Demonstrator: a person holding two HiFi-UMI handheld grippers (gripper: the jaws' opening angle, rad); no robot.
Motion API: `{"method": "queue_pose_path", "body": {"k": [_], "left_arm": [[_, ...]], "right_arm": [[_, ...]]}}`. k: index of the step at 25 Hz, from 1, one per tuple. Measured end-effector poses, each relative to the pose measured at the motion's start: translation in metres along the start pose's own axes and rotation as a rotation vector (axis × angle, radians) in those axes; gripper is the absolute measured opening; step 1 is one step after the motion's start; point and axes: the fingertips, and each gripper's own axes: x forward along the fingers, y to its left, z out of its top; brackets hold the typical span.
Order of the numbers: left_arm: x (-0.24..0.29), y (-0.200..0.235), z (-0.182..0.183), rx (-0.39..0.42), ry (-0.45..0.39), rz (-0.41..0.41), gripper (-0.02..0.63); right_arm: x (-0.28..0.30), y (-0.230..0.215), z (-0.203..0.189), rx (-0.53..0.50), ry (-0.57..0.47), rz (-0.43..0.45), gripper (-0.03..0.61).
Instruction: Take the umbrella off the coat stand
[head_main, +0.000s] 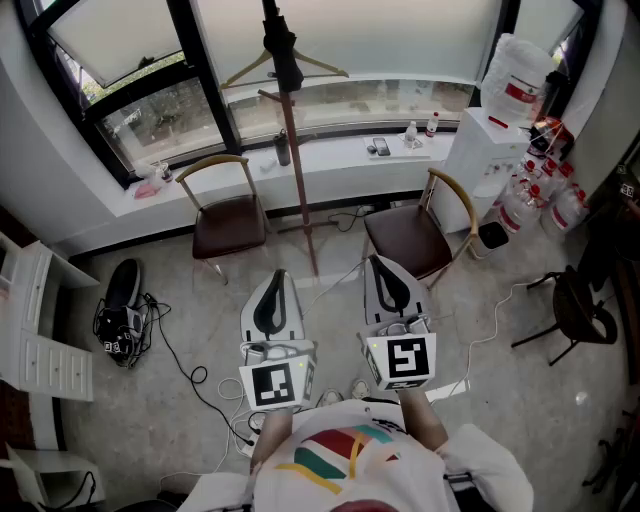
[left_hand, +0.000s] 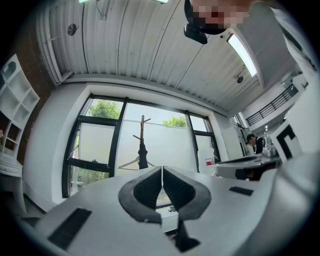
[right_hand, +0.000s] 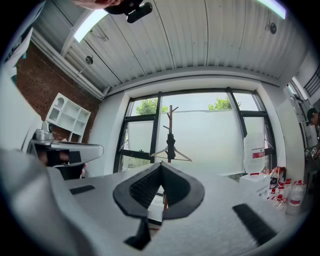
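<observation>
A wooden coat stand (head_main: 300, 190) rises by the window between two chairs. A black folded umbrella (head_main: 284, 55) hangs near its top, beside a pale clothes hanger (head_main: 322, 66). Both grippers are held side by side well short of the stand, pointing at it. My left gripper (head_main: 278, 274) is shut with nothing in it; its pads (left_hand: 150, 186) meet, and the umbrella (left_hand: 143, 156) shows far beyond them. My right gripper (head_main: 376, 260) is shut and empty too, with the umbrella (right_hand: 171, 147) and stand (right_hand: 171, 116) seen above its jaws.
Two brown chairs (head_main: 228, 222) (head_main: 415, 238) flank the stand's foot. A white water dispenser (head_main: 485, 150) with bottles stands at right. Bottles sit on the window sill (head_main: 340, 152). Cables and a black shoe (head_main: 122, 287) lie on the floor at left, near a white shelf (head_main: 40, 330).
</observation>
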Motion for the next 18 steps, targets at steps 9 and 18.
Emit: {"method": "queue_pose_path", "body": {"k": [9, 18], "left_arm": [[0.004, -0.005, -0.003, 0.010, 0.010, 0.009, 0.009], [0.007, -0.016, -0.007, 0.014, 0.027, 0.017, 0.009]], "right_arm": [[-0.001, -0.005, -0.009, 0.034, 0.011, 0.011, 0.000], [-0.006, -0.010, -0.018, 0.060, 0.024, 0.042, 0.000]]}}
